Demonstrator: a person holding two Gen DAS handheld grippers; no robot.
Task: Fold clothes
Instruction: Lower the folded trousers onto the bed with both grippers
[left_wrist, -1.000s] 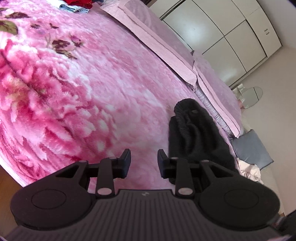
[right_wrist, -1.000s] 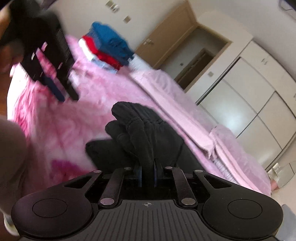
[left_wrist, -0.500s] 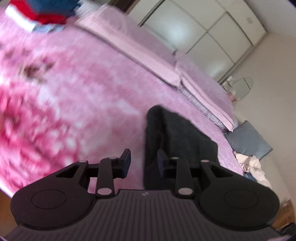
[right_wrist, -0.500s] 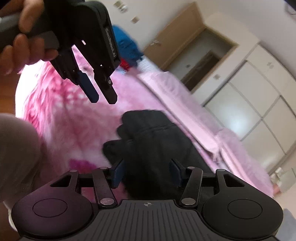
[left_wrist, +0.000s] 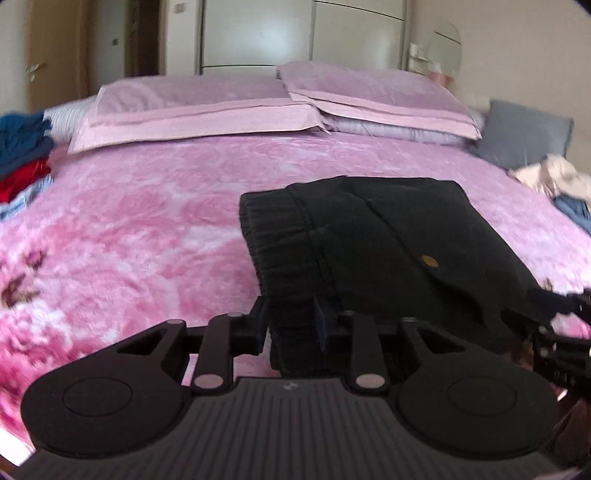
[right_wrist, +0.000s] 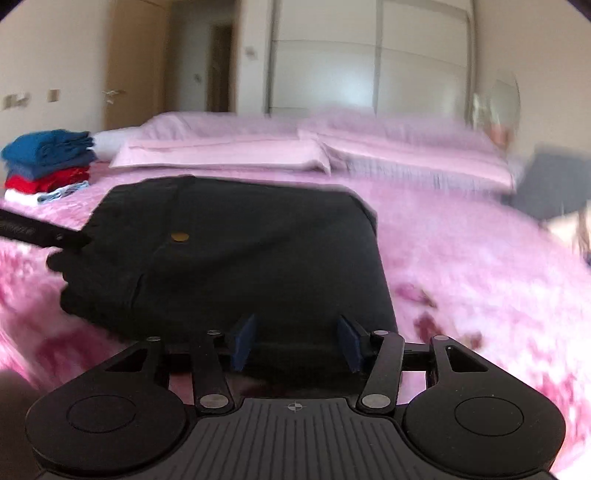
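Folded black trousers (left_wrist: 388, 236), ribbed elastic waistband, brass button, on plush pink floral blanket (left_wrist: 147, 229). Left gripper (left_wrist: 290, 321) jaws narrow, straddling waistband, contact unclear; right gripper (right_wrist: 295, 341) jaws wide, empty.

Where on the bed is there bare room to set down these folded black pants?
Bare blanket lies between the black pants, the clothes stack and the pillows. The far right edge, by the grey cushion and loose clothes, is crowded.

Left claw (left_wrist: 290, 325) half-closed; right claw (right_wrist: 295, 341) spread wide.
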